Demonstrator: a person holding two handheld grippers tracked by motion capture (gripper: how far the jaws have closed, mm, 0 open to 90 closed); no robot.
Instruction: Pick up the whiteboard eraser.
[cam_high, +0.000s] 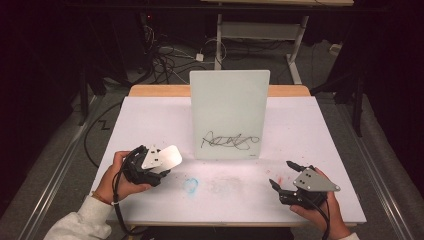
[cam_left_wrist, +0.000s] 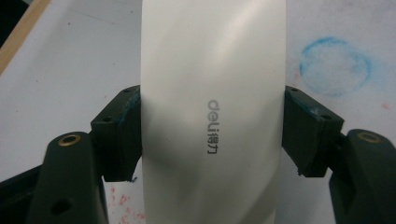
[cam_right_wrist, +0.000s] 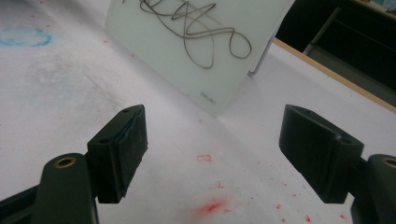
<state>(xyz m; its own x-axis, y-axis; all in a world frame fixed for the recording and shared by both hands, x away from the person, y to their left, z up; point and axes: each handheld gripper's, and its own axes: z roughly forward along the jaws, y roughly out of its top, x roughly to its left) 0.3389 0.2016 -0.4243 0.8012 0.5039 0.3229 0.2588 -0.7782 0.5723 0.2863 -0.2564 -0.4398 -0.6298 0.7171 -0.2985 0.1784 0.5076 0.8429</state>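
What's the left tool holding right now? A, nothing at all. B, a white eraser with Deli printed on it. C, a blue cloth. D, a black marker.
B: the left tool is shut on the white eraser, its two black jaws pressing the eraser's sides, with the grey Deli print facing the camera.

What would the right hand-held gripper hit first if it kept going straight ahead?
Probably the whiteboard: the right hand-held gripper points at its lower corner, with bare table between. Depth is hard to judge.
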